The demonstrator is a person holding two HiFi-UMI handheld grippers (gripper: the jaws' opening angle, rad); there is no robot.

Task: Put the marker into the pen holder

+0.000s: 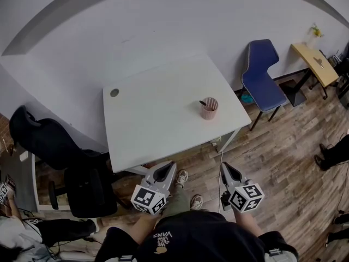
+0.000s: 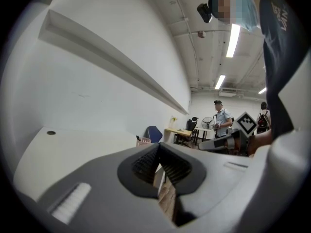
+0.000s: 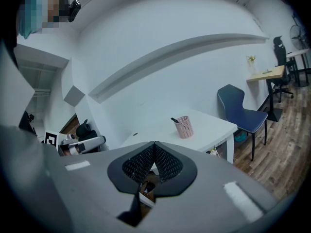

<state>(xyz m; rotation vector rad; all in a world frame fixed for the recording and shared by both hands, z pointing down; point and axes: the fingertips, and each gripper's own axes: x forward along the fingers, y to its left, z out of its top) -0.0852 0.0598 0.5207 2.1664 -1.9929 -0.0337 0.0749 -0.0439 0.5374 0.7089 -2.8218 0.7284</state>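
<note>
Evidently the black marker (image 1: 203,102) sits in the pink mesh pen holder (image 1: 209,109); left claw (image 1: 169,165) and right claw (image 1: 224,166) are clenched empty; no further move appears required.

The white rectangular tabletop (image 1: 158,121) is almost wholly bare. The only thing standing on it is a pink perforated pen holder (image 1: 209,109) near the right edge, with a black marker (image 1: 202,102) sticking out of its top. A small grey round cap (image 1: 114,92) sits flush near the far left corner. The white wall (image 1: 163,31) closes the far side. The near edge is open. The left gripper (image 1: 170,164) and right gripper (image 1: 223,166) hang off it above the wooden floor (image 1: 294,162). A blue chair (image 1: 262,78) flanks the right side and a black office chair (image 1: 82,187) the left.
</note>
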